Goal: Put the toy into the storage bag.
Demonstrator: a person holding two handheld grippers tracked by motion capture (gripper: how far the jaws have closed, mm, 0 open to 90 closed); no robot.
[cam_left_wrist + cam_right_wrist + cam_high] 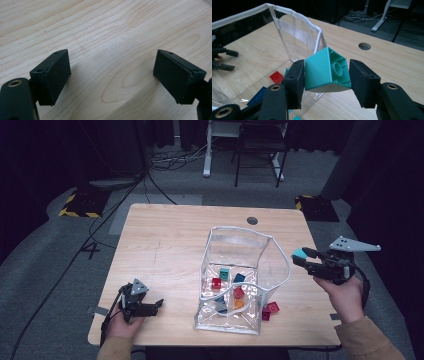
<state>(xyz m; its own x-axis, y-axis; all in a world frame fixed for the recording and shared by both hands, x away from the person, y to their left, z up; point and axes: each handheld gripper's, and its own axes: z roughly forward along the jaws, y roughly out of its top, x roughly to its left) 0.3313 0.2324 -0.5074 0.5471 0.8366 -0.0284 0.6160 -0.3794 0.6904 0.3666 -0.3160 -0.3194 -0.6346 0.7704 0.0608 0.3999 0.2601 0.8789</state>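
Observation:
My right gripper (303,257) is shut on a teal brick (326,70), whose hollow underside faces the camera in the right gripper view. It hovers above the table at the right of a clear plastic bag (272,247) with a white rim, close to that rim (319,37). The same teal brick (299,253) sits at the jaw tips in the high view. Inside the bag lie several bricks, among them a red one (216,282) and a blue one (239,278). My left gripper (154,307) rests near the table's front left, open, over bare wood (112,62).
Two red bricks (270,310) lie on the wooden table (165,240) just outside the bag's front right corner. A round cable hole (252,220) is at the table's far side. Beyond the table stand a chair and desk legs on grey carpet.

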